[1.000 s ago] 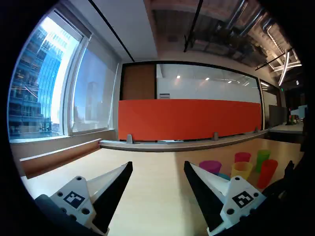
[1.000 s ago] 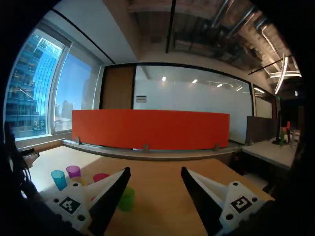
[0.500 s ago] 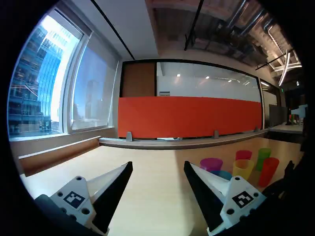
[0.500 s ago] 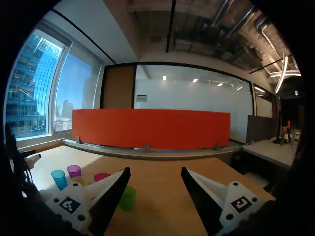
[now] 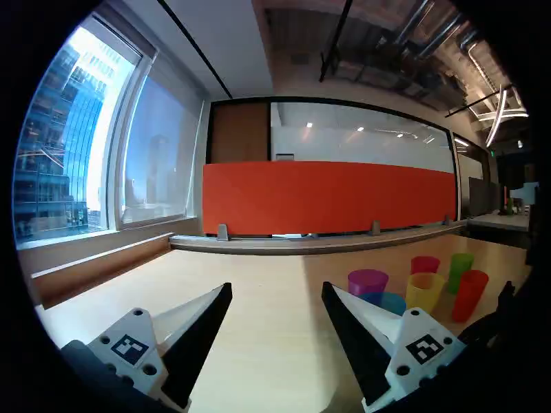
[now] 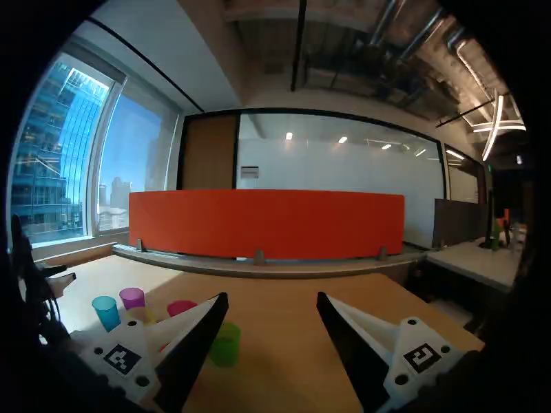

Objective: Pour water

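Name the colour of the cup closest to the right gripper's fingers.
Green. The cup shows best in the right gripper view, partly behind one finger.

We see a group of cups (image 5: 424, 290) standing close together on the worktop (image 5: 206, 275), ahead and to the right of the left gripper (image 5: 275, 285). In the right gripper view they lie to the left of the right gripper (image 6: 271, 296). A partition (image 5: 330, 196) runs along the worktop's far edge, with windows (image 5: 69, 151) to its left and another desk (image 6: 475, 258) to its right.
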